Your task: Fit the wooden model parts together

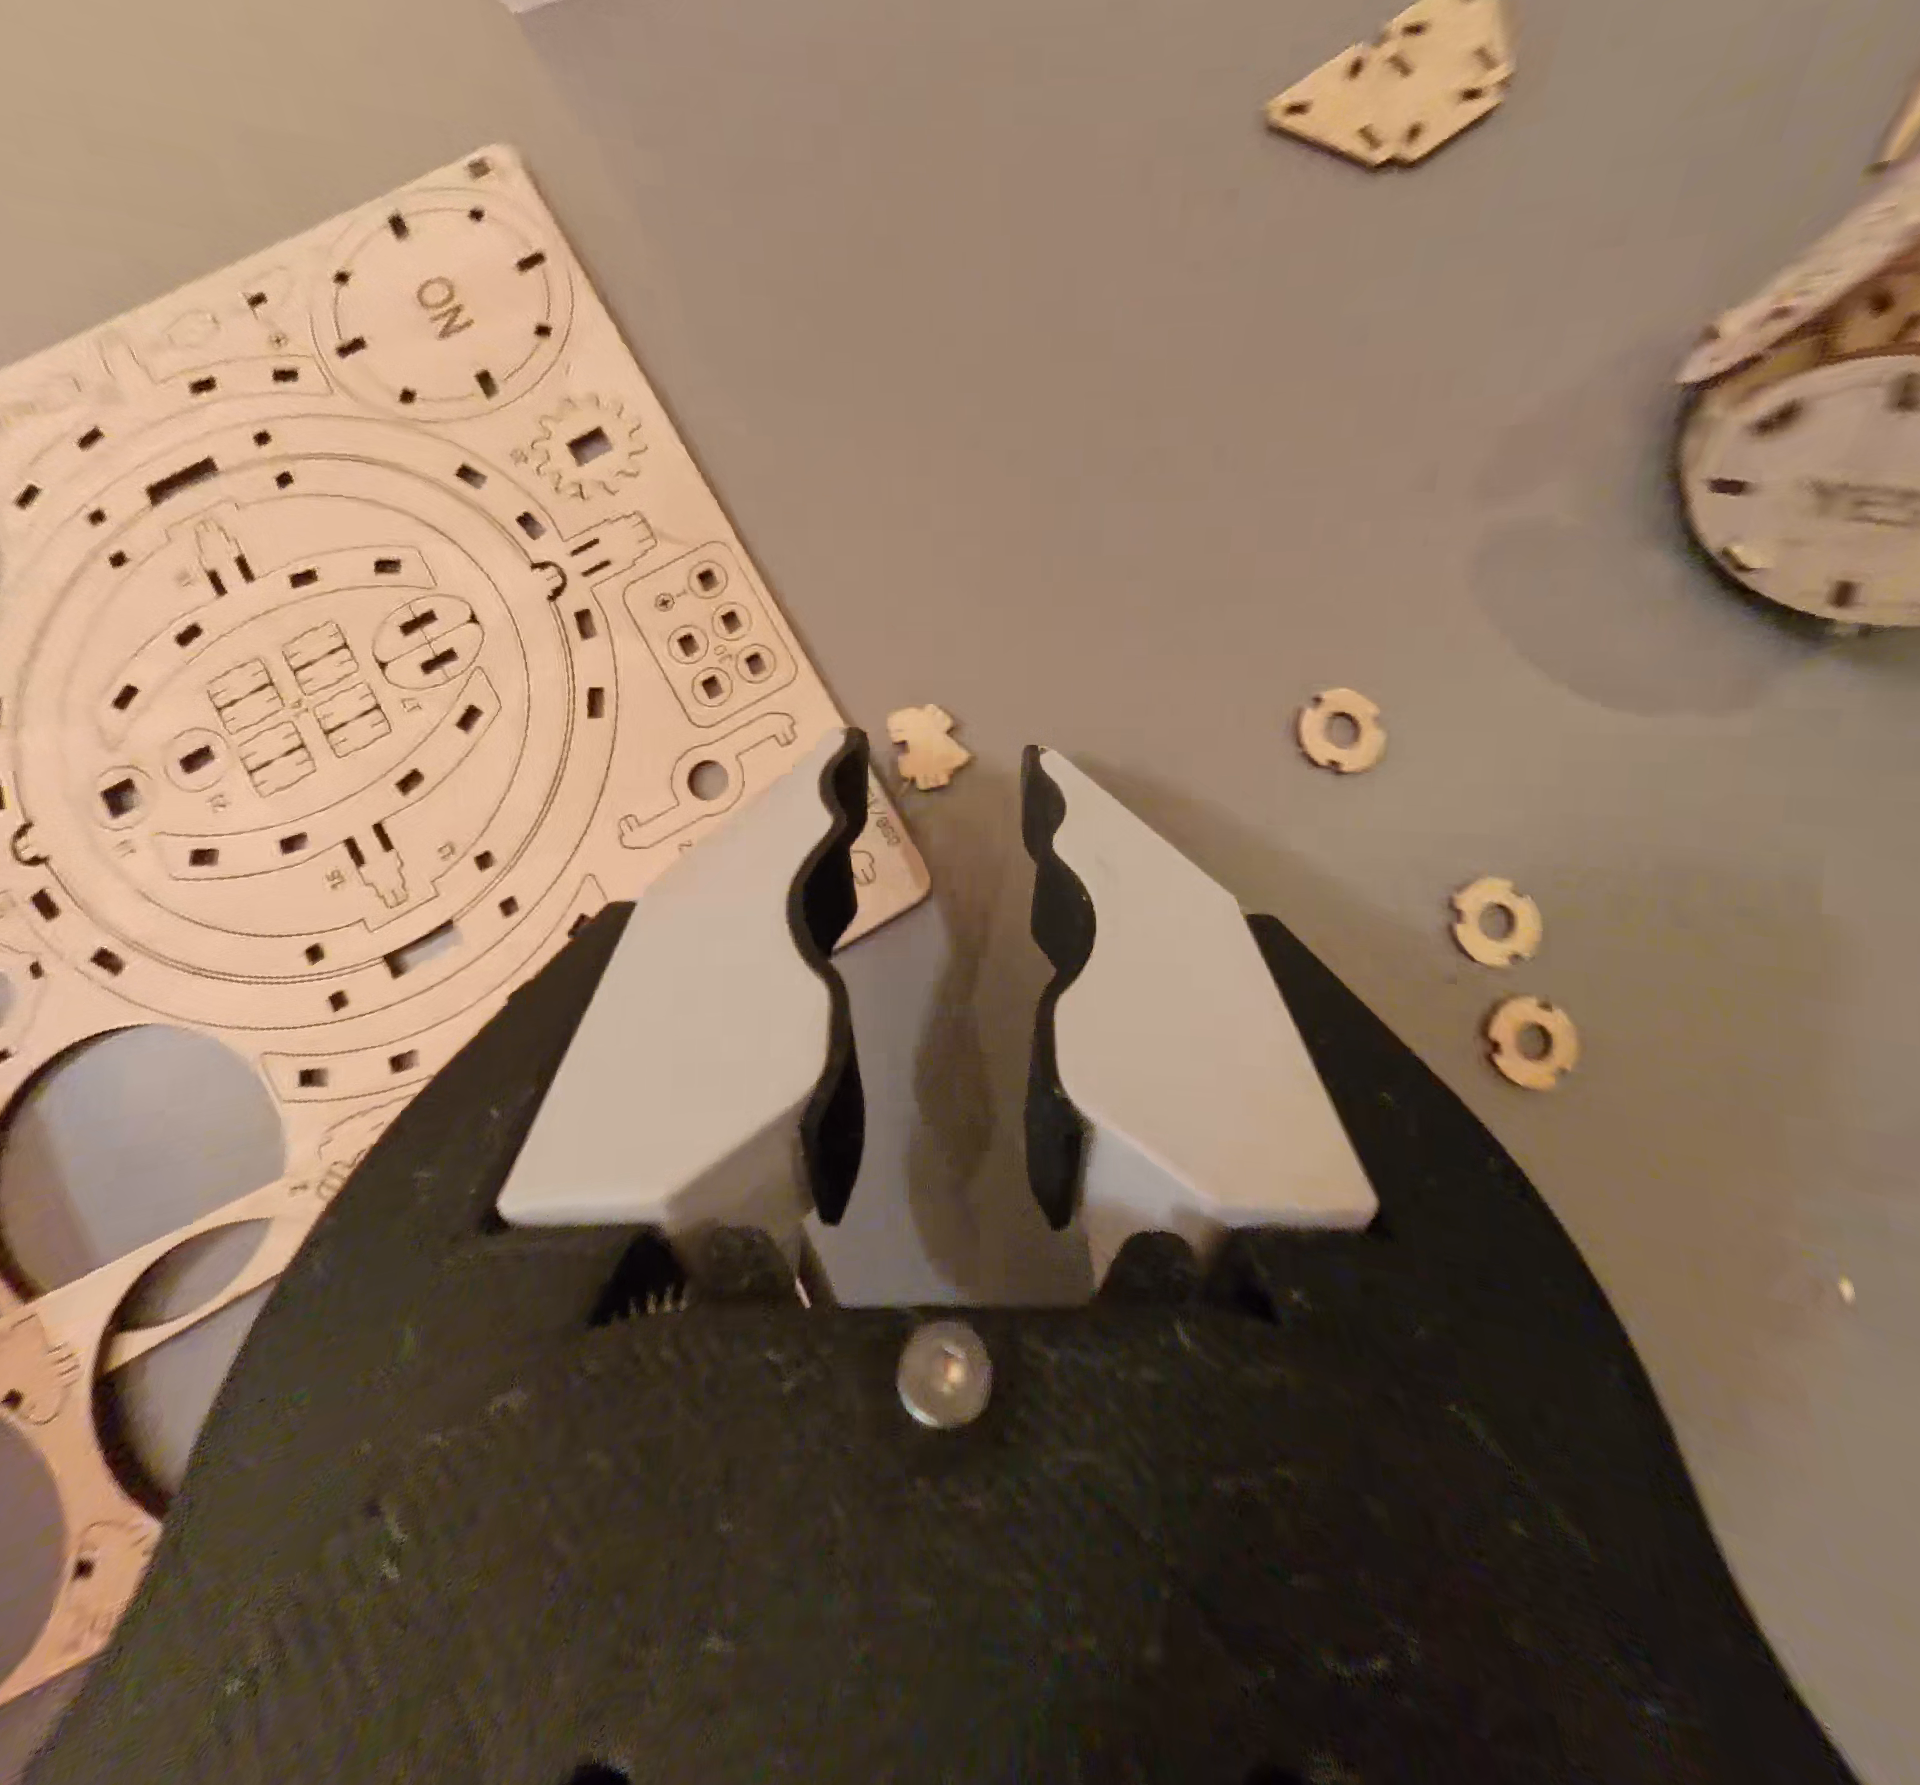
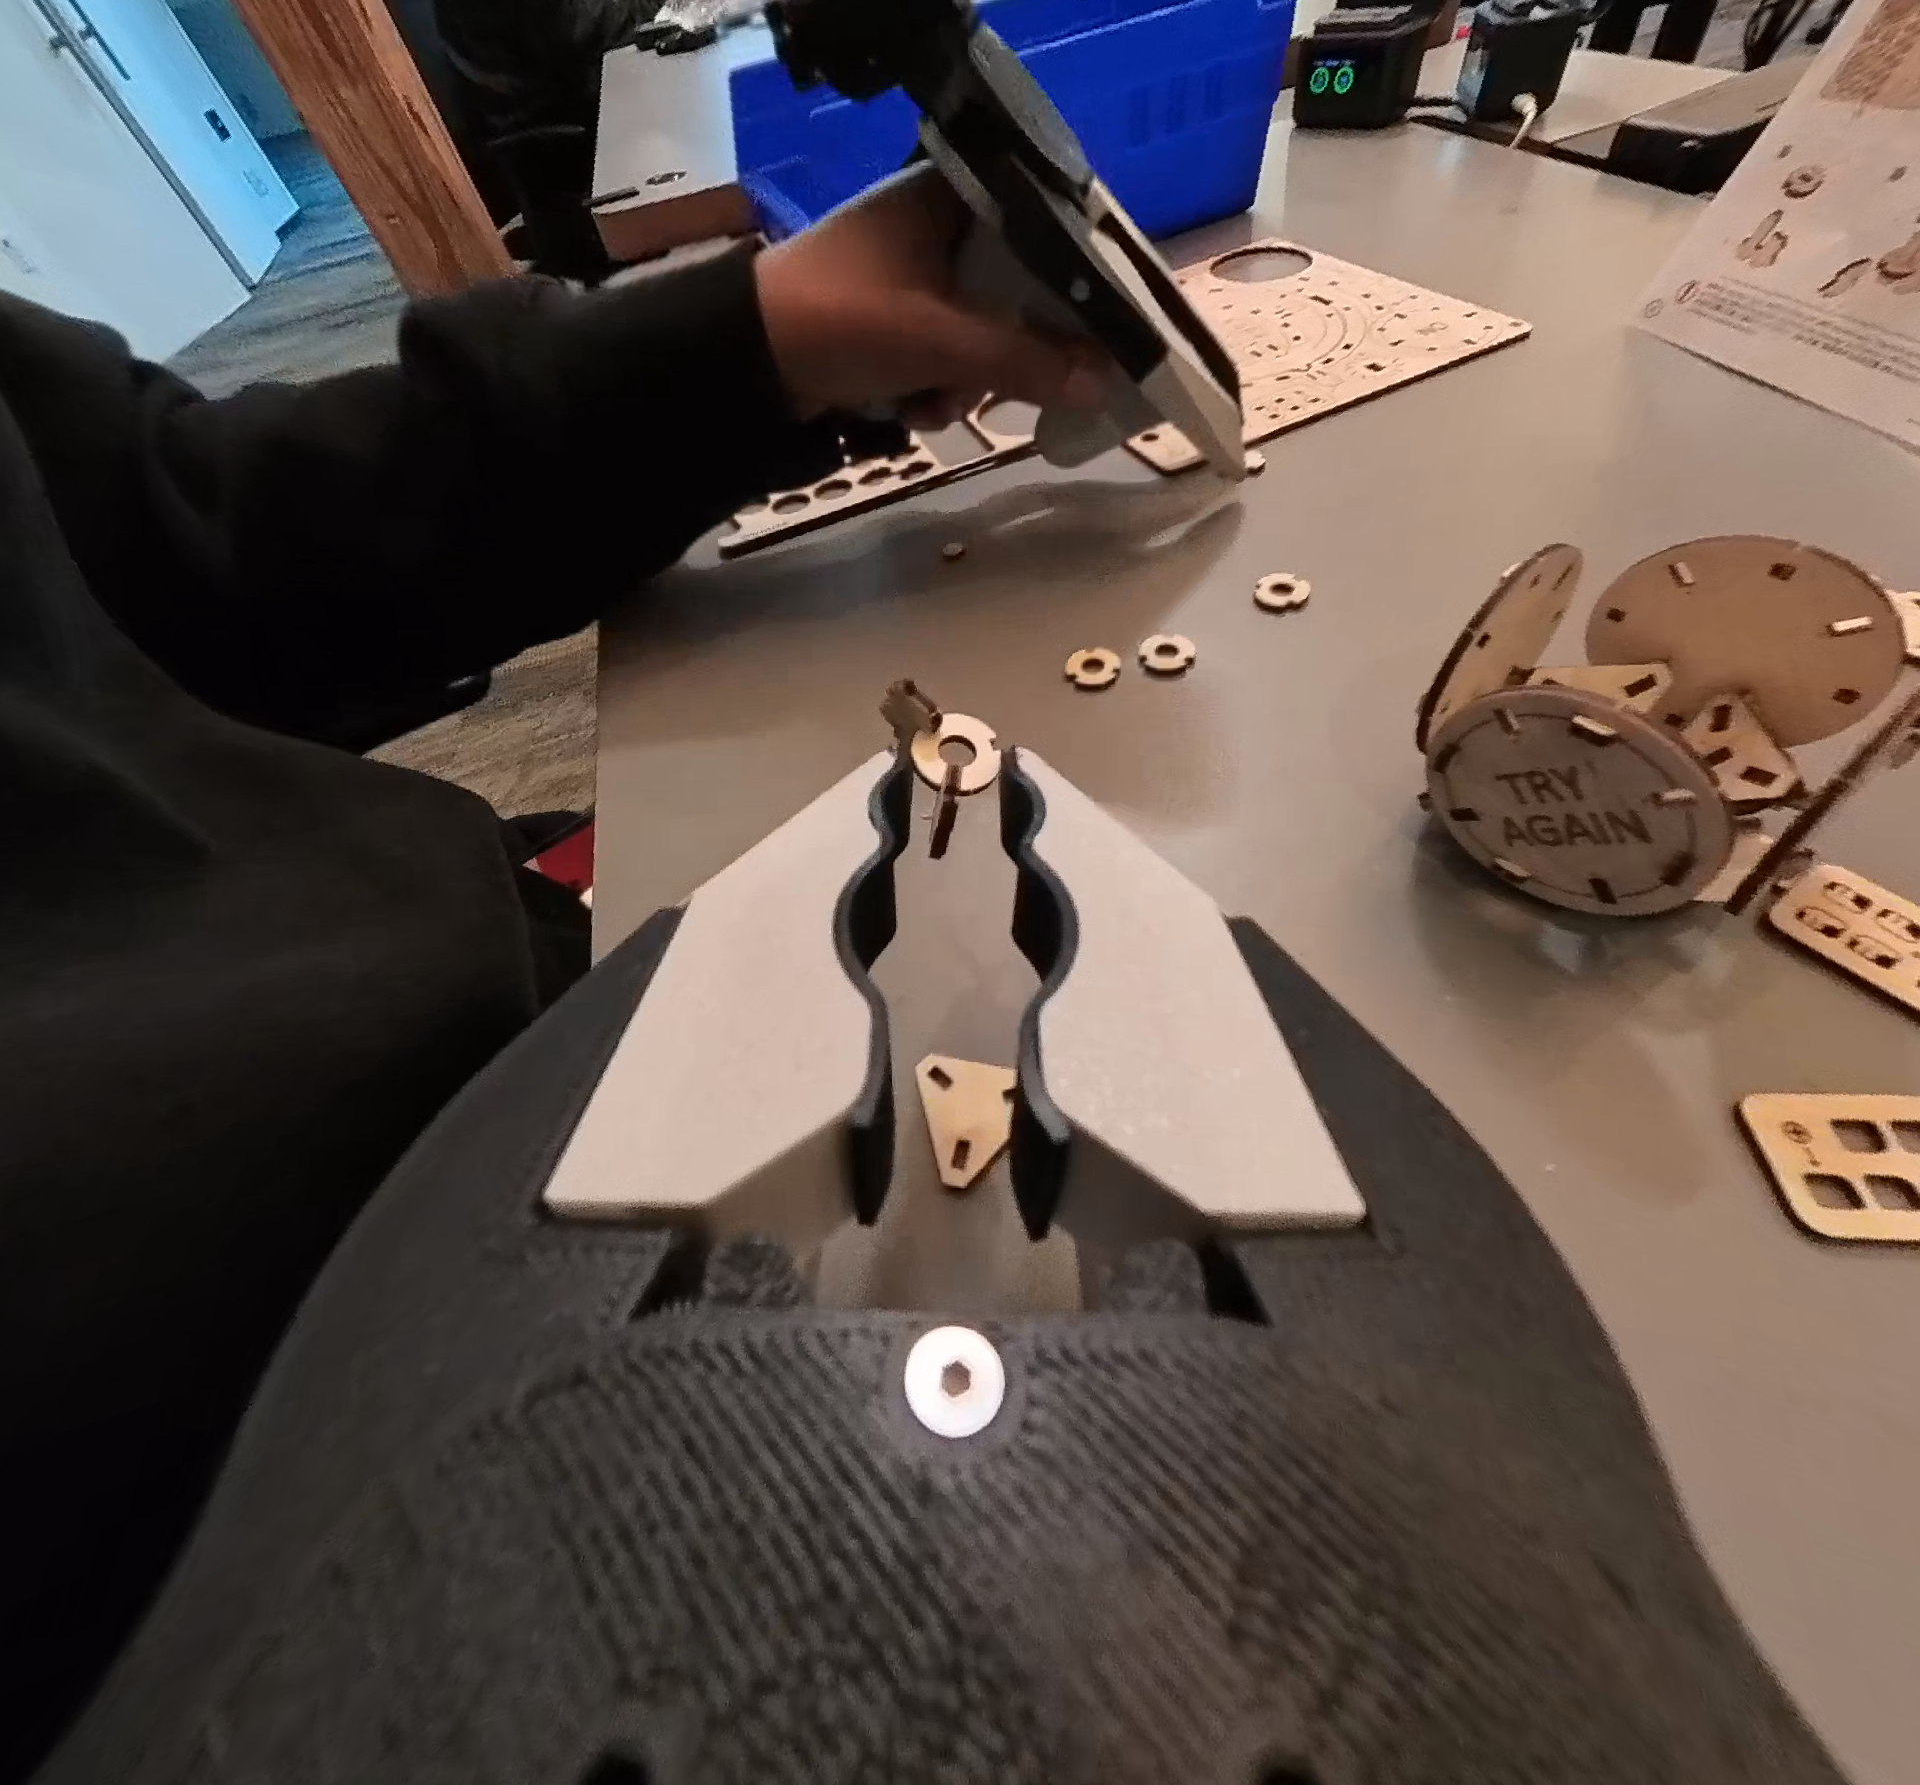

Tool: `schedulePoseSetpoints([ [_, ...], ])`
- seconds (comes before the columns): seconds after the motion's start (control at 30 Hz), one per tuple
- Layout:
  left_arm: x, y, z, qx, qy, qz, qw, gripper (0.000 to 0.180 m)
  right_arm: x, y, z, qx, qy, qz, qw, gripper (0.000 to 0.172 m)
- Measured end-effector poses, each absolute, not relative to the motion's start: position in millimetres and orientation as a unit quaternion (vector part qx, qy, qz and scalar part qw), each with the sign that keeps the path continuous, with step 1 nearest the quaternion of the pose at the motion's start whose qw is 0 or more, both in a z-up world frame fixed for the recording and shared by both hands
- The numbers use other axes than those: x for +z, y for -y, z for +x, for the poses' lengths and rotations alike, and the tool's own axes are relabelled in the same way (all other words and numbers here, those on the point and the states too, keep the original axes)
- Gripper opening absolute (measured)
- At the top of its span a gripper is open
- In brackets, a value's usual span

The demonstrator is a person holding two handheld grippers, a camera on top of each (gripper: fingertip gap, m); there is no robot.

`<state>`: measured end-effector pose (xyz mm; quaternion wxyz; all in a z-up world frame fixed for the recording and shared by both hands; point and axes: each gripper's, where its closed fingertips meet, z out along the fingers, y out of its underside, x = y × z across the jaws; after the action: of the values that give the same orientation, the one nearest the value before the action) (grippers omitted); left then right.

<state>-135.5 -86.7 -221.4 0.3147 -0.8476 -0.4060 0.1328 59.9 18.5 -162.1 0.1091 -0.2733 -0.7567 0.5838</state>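
Parted and bare, my left gripper [image 1: 940, 759] jaws hang over the worktop [image 1: 1143, 385]; a small wooden cutout [image 1: 928, 745] lies just ahead of them, nearer the left fingertip, beside the plywood sheet [image 1: 312, 644] corner. From the right wrist, my right gripper [image 2: 951, 769] jaws pinch a wooden washer [image 2: 956, 751] with a pin through it, pin running along the fingers.

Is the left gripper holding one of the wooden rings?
No, the left gripper is open and empty; three rings lie loose on the table.
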Motion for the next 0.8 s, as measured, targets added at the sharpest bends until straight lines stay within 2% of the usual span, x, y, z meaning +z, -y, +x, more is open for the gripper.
schedulePoseSetpoints([
  [0.13,-228.8,82.4,-133.1,0.088,0.422,-0.843,0.321,0.022,-158.0,-22.4,57.7,0.593,0.745,-0.28,0.118,0.015],
  [0.17,-229.1,82.6,-130.8,0.086,0.417,-0.846,0.32,0.013,-157.2,-23.1,57.2,0.596,0.743,-0.282,0.117,0.015],
  [0.2,-229.5,82.5,-127.7,0.083,0.411,-0.85,0.318,0.012,-156.6,-23.9,56.8,0.598,0.741,-0.284,0.116,0.015],
  [0.37,-226.6,74.7,-98.7,0.043,0.377,-0.869,0.318,0.012,-152.4,-27.1,56.0,0.613,0.727,-0.291,0.101,0.015],
  [0.57,-201.2,43.7,-34.0,-0.053,0.311,-0.86,0.4,0.012,-149.1,-31.6,53.3,0.626,0.713,-0.303,0.089,0.015],
  [0.8,-216.2,18.5,40.9,-0.126,0.222,-0.891,0.376,0.012,-155.5,-26.6,54.2,0.606,0.732,-0.297,0.096,0.015],
])
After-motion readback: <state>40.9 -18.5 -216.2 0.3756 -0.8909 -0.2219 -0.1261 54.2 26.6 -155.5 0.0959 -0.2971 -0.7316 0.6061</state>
